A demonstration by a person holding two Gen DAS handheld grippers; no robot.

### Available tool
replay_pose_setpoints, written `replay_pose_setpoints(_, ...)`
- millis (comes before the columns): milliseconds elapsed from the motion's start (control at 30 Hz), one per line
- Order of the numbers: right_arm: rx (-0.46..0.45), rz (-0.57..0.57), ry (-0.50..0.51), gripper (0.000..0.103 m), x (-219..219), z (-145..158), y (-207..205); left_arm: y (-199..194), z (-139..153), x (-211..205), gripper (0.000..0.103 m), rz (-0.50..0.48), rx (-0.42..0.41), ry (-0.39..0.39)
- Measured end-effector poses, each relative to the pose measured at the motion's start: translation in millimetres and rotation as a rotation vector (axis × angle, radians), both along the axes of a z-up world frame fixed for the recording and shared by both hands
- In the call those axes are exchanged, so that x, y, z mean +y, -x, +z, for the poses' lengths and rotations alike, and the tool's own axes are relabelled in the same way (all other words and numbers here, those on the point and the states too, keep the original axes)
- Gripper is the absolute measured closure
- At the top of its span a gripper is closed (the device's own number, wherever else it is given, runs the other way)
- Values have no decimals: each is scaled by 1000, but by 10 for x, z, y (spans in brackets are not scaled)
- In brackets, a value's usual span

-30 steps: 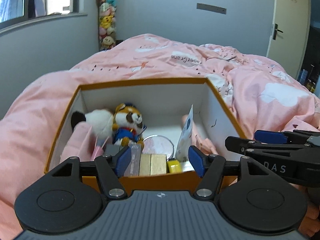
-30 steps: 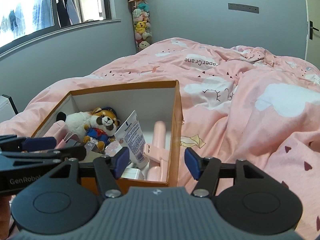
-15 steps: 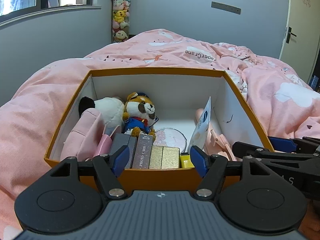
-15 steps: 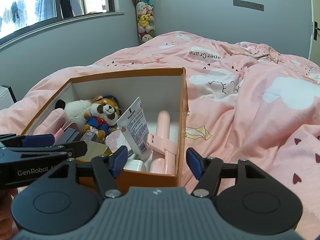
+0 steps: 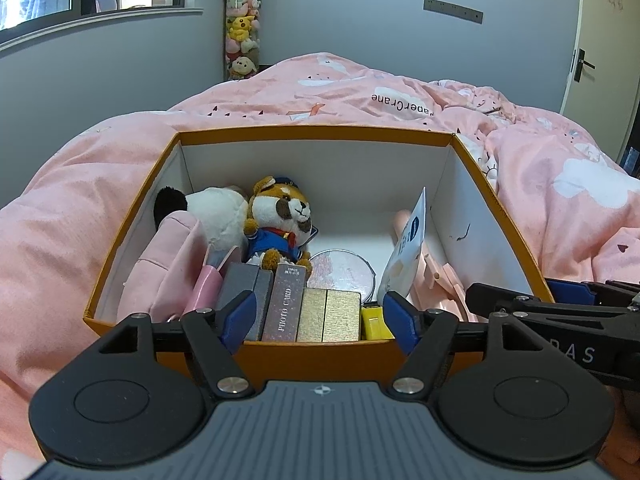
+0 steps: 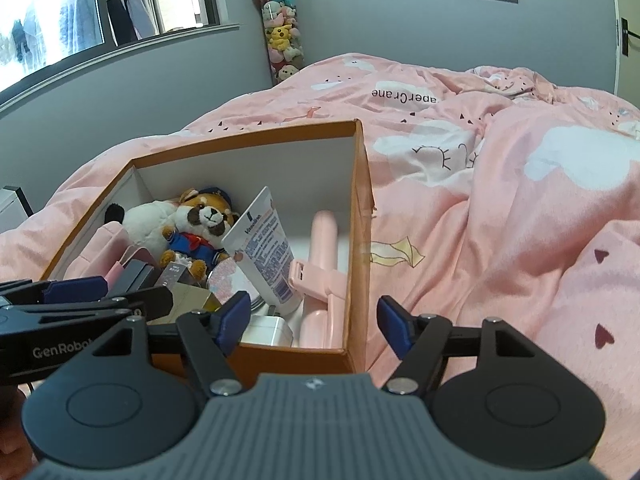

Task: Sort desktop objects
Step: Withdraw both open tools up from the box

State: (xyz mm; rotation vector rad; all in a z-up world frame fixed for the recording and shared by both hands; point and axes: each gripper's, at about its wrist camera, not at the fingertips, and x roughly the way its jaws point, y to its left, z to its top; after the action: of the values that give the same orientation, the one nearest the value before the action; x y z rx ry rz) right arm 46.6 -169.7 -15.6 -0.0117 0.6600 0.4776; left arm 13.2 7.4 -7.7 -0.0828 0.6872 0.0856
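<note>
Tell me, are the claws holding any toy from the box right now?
No, nothing is held. The left claw and the right claw are both open and empty, at the near edge of the orange box.

1. The room is closed in by grey walls (image 5: pixel 340 20).
2. Daylight is admitted through a window (image 6: pixel 100 12) at the left.
3. A bed is covered by a pink quilt (image 6: pixel 500 184).
4. A cream door (image 5: pixel 600 40) is seen at the right.

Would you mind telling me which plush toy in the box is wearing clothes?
The brown raccoon plush in the blue sailor outfit; the white plush beside it is bare.
</note>
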Motion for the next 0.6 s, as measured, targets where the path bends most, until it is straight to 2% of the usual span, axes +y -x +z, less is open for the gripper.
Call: replay_pose_setpoints(600,46,-22,-16,31,-42,-91,-89,-45,-42,-4,15,-8,30,4)
